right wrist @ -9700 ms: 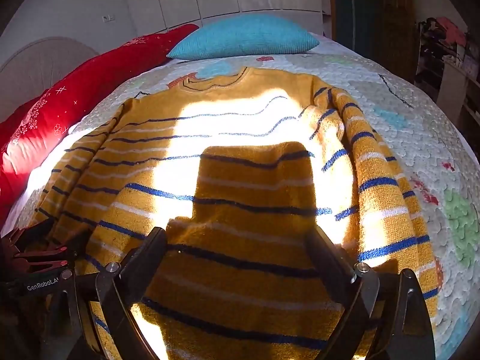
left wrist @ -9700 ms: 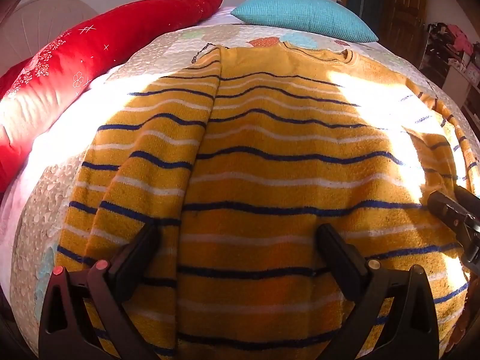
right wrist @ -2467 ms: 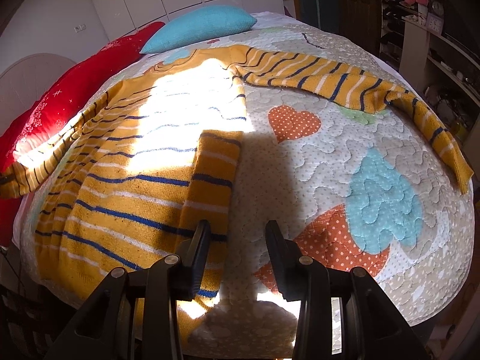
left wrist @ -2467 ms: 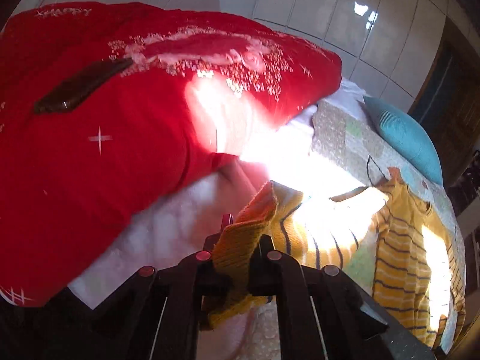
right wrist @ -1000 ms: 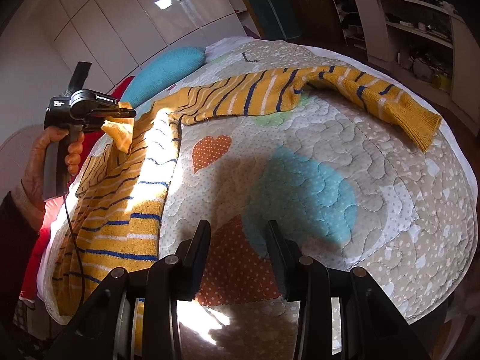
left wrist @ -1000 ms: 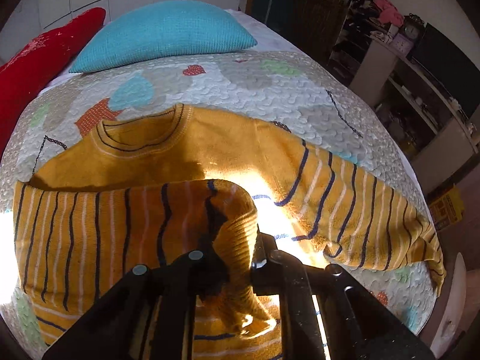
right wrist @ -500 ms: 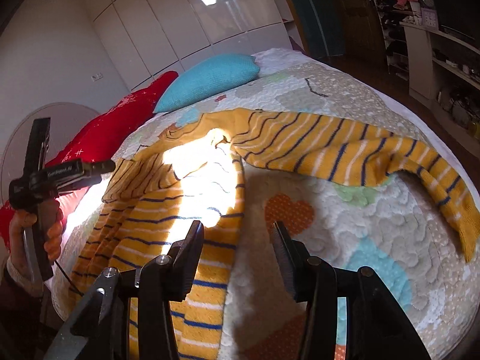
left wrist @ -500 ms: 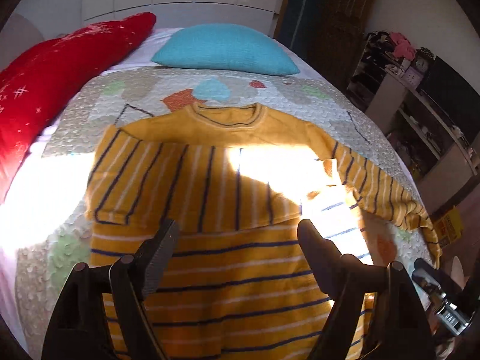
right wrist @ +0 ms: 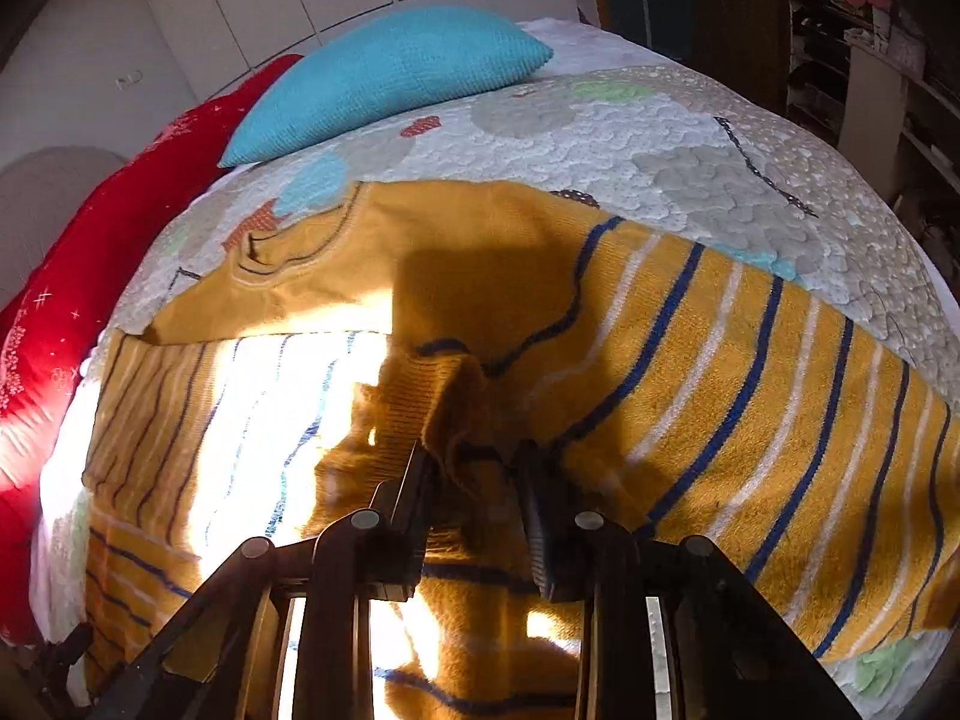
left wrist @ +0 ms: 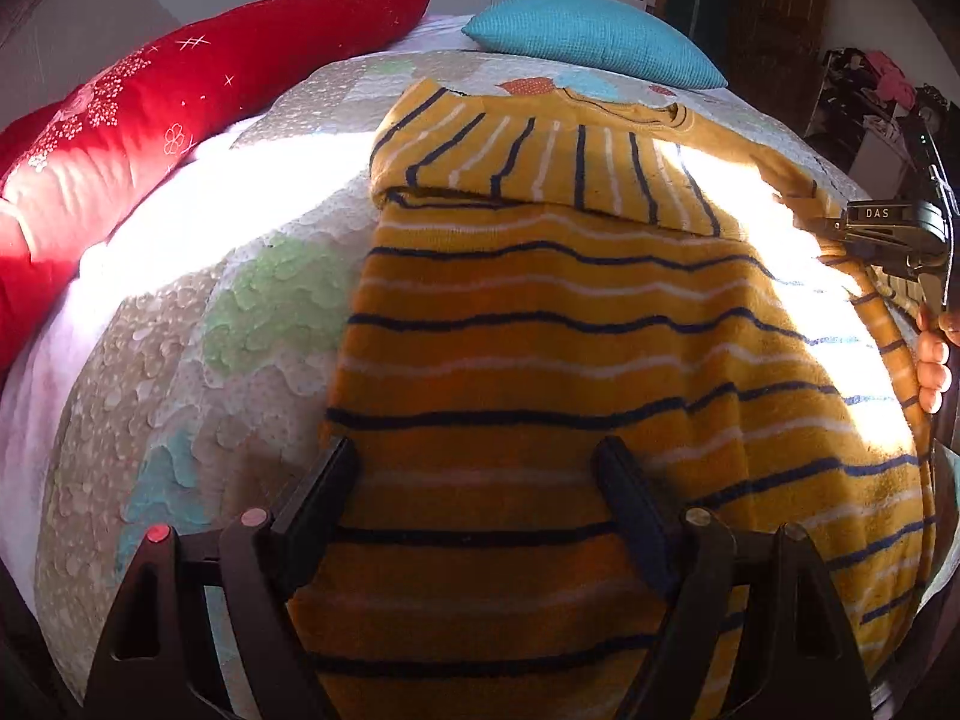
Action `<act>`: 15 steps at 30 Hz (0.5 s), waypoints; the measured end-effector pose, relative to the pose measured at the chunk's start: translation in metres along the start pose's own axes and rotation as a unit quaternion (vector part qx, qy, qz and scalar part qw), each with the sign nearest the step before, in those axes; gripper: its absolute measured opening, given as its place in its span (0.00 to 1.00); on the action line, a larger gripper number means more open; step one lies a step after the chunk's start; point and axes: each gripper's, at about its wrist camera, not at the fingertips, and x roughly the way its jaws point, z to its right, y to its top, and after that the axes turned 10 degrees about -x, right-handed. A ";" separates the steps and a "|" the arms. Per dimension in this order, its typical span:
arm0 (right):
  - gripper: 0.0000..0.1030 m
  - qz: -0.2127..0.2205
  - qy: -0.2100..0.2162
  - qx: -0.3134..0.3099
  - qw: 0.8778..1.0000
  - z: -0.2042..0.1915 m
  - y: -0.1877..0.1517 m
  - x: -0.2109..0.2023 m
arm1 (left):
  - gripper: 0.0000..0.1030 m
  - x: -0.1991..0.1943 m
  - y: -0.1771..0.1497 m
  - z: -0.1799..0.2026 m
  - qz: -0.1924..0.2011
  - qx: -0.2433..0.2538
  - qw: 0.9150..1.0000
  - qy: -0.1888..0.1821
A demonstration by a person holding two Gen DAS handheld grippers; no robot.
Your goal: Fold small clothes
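A yellow sweater with navy and white stripes (left wrist: 570, 360) lies flat on the quilted bed. Its left sleeve (left wrist: 540, 168) is folded across the chest. My left gripper (left wrist: 480, 474) is open and empty, low over the sweater's lower left body. My right gripper (right wrist: 474, 468) has its jaws nearly shut, with a bunch of sweater fabric (right wrist: 456, 402) between them at the right shoulder seam. It also shows in the left wrist view (left wrist: 882, 234) at the sweater's right edge. The right sleeve (right wrist: 750, 372) stretches out to the right.
A teal pillow (left wrist: 594, 36) and a long red pillow (left wrist: 150, 114) lie at the head and left side of the bed. The patterned quilt (left wrist: 180, 408) is bare left of the sweater. Cluttered shelves (right wrist: 870, 30) stand beyond the right bed edge.
The left gripper dropped low over the sweater's lower body, still open. The right gripper moved in from above the quilt to the right shoulder and narrowed onto the fabric.
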 end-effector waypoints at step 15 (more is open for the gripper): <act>0.63 0.123 0.042 0.204 0.970 0.145 -0.172 -0.166 | 0.91 0.004 -0.010 0.004 0.047 0.016 0.999 0.001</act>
